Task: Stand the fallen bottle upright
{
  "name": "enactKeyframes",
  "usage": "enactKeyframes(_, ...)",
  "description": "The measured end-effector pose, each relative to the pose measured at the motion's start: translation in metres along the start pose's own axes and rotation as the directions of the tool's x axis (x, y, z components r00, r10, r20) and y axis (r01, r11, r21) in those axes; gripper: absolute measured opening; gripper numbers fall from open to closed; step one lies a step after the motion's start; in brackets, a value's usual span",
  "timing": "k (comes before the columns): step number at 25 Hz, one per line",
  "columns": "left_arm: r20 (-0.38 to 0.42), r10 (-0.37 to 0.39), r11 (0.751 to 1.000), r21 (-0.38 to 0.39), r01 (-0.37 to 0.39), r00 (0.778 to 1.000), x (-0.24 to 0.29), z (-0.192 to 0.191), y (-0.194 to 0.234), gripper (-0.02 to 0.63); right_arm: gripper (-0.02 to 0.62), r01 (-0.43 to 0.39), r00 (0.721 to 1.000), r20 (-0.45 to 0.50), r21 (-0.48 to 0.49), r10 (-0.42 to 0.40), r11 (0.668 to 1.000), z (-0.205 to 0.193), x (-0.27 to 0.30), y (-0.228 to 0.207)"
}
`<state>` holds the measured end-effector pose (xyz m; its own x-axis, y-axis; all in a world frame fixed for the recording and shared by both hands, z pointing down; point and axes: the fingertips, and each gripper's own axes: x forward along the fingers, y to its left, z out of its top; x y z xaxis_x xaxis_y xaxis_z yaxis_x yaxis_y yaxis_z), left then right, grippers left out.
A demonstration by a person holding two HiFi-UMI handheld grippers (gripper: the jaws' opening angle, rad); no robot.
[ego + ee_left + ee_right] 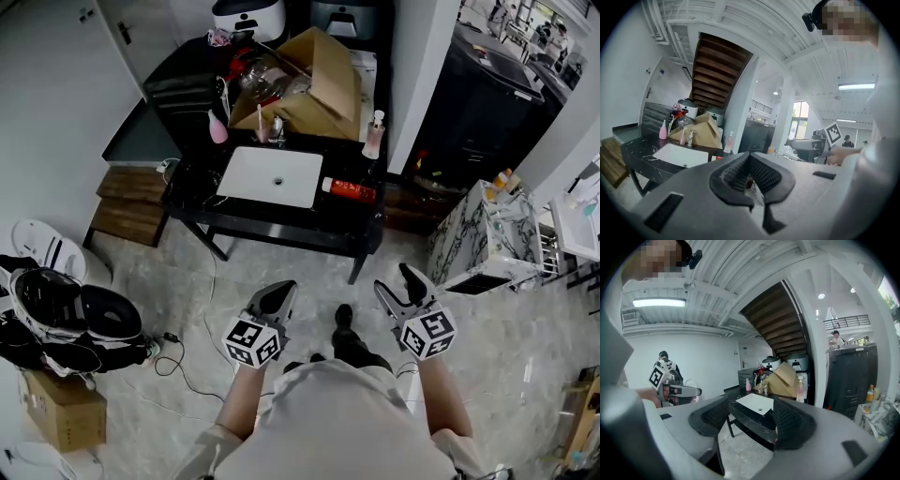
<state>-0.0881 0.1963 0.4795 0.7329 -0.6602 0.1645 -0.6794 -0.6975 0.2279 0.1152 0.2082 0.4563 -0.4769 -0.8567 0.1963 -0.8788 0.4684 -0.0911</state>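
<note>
The fallen bottle (350, 190) is red with a white cap and lies on its side on the black table (281, 225), just right of the white sink basin (272, 176). In the left gripper view only a red sliver of the bottle (718, 158) shows past the jaw. Both grippers hang over the floor, well short of the table. My left gripper (279, 291) (750, 157) is shut, its tips together with nothing between them. My right gripper (396, 279) (752, 416) is open and empty, and points toward the table.
A pink bottle (217, 128), a clear pump bottle (375, 134) and an open cardboard box (309, 89) stand on the table's far side. A marble-patterned cabinet (483, 234) is at the right. Helmets and bags (66, 309) and a cable (183, 361) lie at the left.
</note>
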Motion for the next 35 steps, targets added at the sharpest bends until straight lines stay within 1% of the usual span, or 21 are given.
enactKeyframes(4, -0.003, 0.008, 1.000, -0.006, -0.008, 1.000, 0.023, 0.006, 0.013, 0.008, 0.296, -0.009, 1.000, -0.018, -0.009, 0.009, 1.000, 0.000, 0.021, -0.016)
enactKeyframes(9, -0.014, 0.010, 1.000, -0.011, -0.011, 1.000, 0.061, 0.014, 0.028, 0.008, 0.296, -0.015, 0.999, -0.040, -0.003, 0.015, 1.000, 0.004, 0.051, -0.051)
enactKeyframes(17, -0.028, 0.031, 0.999, -0.022, -0.031, 0.999, 0.122, 0.025, 0.065, 0.008, 0.298, -0.044, 0.997, -0.070, 0.001, 0.044, 0.999, 0.006, 0.106, -0.099)
enactKeyframes(26, -0.060, 0.079, 0.996, -0.045, -0.082, 0.995, 0.183, 0.033, 0.095, 0.008, 0.298, -0.099, 0.989, -0.107, 0.022, 0.100, 0.995, 0.012, 0.162, -0.156)
enactKeyframes(35, -0.088, 0.141, 0.989, -0.039, -0.145, 0.986, 0.235, 0.041, 0.120, 0.008, 0.298, -0.179, 0.974, -0.132, 0.039, 0.182, 0.983, 0.006, 0.217, -0.200)
